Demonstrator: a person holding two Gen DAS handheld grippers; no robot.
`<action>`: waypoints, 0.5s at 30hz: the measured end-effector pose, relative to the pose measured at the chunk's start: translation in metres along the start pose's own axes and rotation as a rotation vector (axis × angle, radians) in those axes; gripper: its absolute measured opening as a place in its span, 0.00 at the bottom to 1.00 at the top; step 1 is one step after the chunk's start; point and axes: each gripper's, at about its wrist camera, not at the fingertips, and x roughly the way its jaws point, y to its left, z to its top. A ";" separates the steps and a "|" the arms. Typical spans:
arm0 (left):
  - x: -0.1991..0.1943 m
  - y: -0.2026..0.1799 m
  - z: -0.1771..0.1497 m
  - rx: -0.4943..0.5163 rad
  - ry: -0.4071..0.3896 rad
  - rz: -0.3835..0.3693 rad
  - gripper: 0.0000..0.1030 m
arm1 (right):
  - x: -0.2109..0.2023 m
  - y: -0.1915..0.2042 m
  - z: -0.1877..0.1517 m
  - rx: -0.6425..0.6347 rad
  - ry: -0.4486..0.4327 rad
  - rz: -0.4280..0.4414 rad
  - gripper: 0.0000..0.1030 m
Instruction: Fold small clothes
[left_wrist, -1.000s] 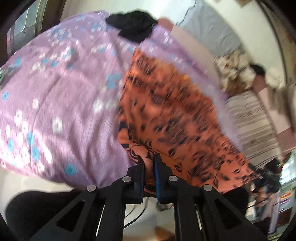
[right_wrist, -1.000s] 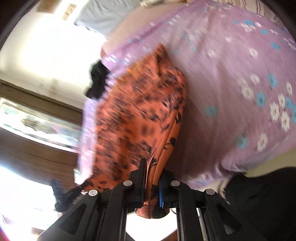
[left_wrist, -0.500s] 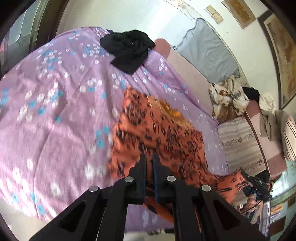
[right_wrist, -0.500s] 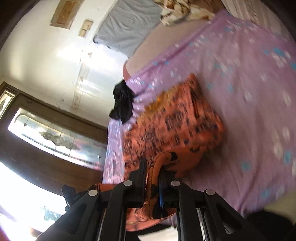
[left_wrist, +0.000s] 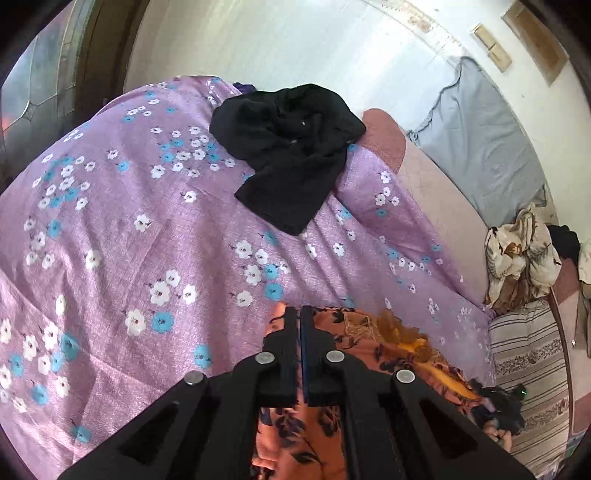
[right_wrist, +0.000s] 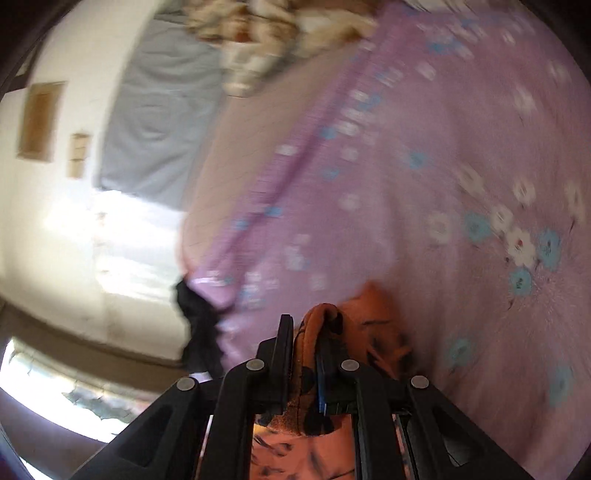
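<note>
You have both grippers, left (left_wrist: 300, 314) and right (right_wrist: 303, 325), clamped on the orange patterned garment (left_wrist: 373, 343) low over the lilac floral bedsheet (left_wrist: 147, 229); uneven pulling, judging by the right view's blur, risks a crooked fold or slipped hem.

The right wrist view was motion-blurred. The orange black-patterned cloth (left_wrist: 402, 350) ran beneath the left gripper (left_wrist: 300, 317), cut off by the near edge; its shape stayed unclear.
</note>
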 end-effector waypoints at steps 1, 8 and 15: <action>0.000 0.005 -0.006 -0.019 -0.009 0.013 0.37 | 0.007 -0.006 0.005 0.009 0.019 -0.011 0.10; 0.038 0.002 -0.025 -0.098 0.082 -0.008 0.73 | 0.007 0.010 0.002 -0.103 0.013 -0.020 0.10; 0.092 -0.032 -0.025 0.072 0.211 0.101 0.47 | 0.008 0.011 -0.004 -0.102 0.015 -0.028 0.10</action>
